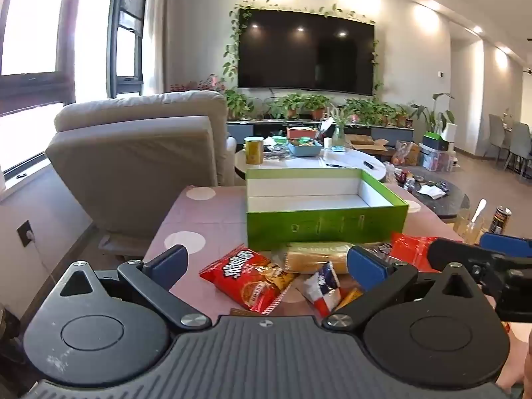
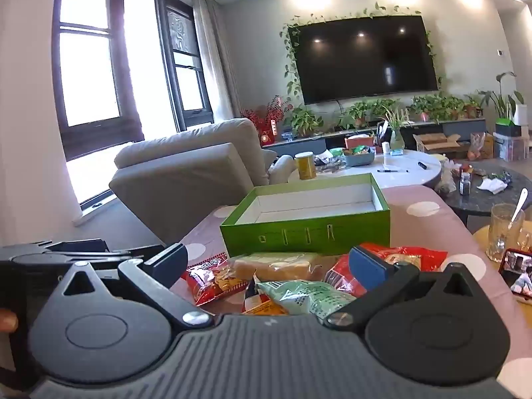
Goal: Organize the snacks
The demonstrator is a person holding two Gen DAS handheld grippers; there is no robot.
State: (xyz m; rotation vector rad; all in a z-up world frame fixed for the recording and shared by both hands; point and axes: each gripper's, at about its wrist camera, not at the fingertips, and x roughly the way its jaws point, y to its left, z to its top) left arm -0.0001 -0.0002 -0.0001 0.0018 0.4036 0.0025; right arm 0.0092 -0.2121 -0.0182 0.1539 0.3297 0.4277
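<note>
Behind the snack pile, the green box (image 1: 327,227) sits open on the desk (image 1: 206,219), and its white inside looks bare, so by my read nothing has been packed yet and every packet is left to go in. Its long axis runs left to right across both views, the long front wall facing the tools.

Just in front of the box lies a yellow cake bar (image 2: 276,266), its length parallel to that wall. Nearer than the box and to the left, the red bag (image 1: 247,277) lies flat and slanted, one corner aimed back toward the box. A pale green packet (image 2: 306,296) rests nearest, a second red bag (image 2: 409,256) to the right.

Both tools hover short of the box: the left tool (image 1: 266,262) gapes wide and empty, and the right tool (image 2: 266,262) likewise spreads wide, holding nothing.
</note>
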